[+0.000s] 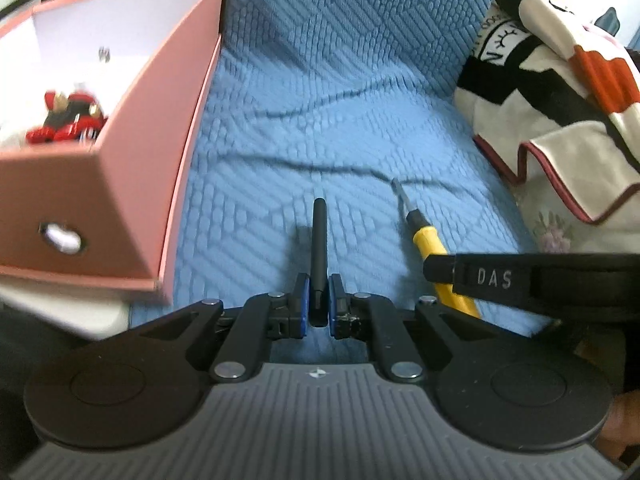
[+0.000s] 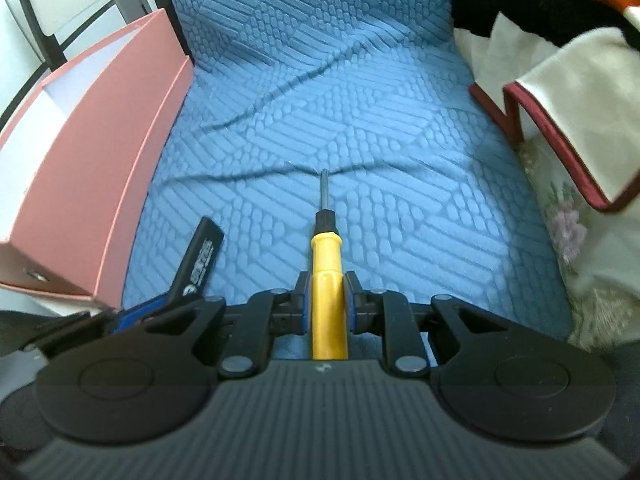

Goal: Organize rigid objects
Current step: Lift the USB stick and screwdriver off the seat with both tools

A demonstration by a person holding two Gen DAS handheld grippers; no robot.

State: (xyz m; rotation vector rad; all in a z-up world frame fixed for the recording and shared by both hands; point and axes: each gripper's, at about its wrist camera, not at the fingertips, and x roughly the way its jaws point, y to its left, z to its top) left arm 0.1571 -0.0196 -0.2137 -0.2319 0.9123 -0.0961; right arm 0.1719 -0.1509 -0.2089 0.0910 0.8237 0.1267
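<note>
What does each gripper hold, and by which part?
Left gripper: flat black bar, near one end. Right gripper: yellow screwdriver, by its handle.

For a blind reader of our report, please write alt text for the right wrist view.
The right gripper is shut on the yellow handle of a screwdriver, whose metal tip points forward over a blue textured cover. A pink box stands at the left, near a flat black object held by the left gripper; a patterned blanket lies at the right.
</note>
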